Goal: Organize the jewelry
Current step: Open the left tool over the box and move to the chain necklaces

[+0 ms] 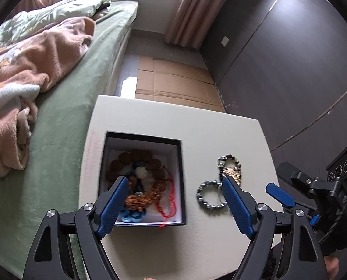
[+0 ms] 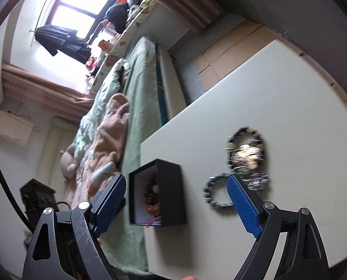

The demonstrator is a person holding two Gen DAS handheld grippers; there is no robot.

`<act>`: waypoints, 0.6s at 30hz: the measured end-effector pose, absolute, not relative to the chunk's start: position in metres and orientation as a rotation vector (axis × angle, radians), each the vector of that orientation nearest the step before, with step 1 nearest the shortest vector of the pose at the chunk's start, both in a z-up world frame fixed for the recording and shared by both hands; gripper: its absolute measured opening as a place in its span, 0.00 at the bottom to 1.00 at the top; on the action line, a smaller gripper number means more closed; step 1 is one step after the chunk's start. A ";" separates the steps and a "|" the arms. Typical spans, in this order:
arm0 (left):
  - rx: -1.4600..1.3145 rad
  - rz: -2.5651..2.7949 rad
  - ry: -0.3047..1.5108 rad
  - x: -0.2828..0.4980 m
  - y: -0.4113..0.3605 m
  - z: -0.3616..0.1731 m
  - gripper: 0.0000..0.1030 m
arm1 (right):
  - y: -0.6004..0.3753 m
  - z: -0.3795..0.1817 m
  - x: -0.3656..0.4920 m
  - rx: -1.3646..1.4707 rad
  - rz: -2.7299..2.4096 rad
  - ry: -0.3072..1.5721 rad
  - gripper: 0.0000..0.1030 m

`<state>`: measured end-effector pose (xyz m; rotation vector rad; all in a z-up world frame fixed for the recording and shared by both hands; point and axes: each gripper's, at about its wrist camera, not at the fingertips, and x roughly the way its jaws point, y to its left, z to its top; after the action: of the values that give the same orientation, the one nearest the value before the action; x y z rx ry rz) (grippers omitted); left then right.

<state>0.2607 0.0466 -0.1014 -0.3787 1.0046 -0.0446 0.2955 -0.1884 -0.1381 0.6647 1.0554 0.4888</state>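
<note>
**beadwrangler:** Blue rubber pads, both sets spread wide with nothing between them. My left gripper (image 1: 174,200) hangs over the black box (image 1: 182,182) at lower centre of its frame, one pad over the box's near left corner, the other drifting over the loose stuff on the right. My right gripper (image 2: 175,200) is splayed too, empty.

**tidyowl:** So what's left out?

**beadwrangler:** Three pieces on the white table (image 1: 150,116), just right of the box. A grey-blue bead bracelet (image 1: 209,196) lies flat as a ring, nearest the box. Behind it, further up the frame, a dark beaded bracelet (image 1: 229,162) with a shiny gold-and-silver piece (image 1: 231,173) touching it. In the right wrist view the grey ring (image 2: 216,193) sits right beside my right-hand pad, so I reckon the right hand is the nearer one for that grab. It's a loop, so no real long axis; I'd pinch one side of the ring.

**tidyowl:** And the box?

**beadwrangler:** Open, white inside, already crowded: big brown wooden beads (image 1: 136,161) in a loop, a red cord (image 1: 171,200) trailing over the front edge, something light blue (image 1: 131,217) at the near wall, a white bit in the middle. Can't make out the finer items.

**tidyowl:** Risk?

**beadwrangler:** My guess, the cluster snagging together when one gets lifted.
</note>
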 end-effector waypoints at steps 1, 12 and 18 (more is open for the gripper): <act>-0.369 -0.046 1.003 0.261 0.041 -0.100 0.80 | -0.195 -0.138 0.295 0.663 0.477 1.058 0.86; -0.280 -0.114 1.016 0.268 -0.004 -0.101 0.80 | -0.255 -0.152 0.295 0.682 0.367 1.089 0.86; -0.257 -0.183 1.074 0.282 -0.034 -0.118 0.53 | -0.277 -0.164 0.297 0.747 0.325 1.118 0.86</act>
<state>0.2818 -0.0336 -0.1177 -0.2567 1.0741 -0.1829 0.2967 -0.2771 -0.1635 0.7467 1.1179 0.3254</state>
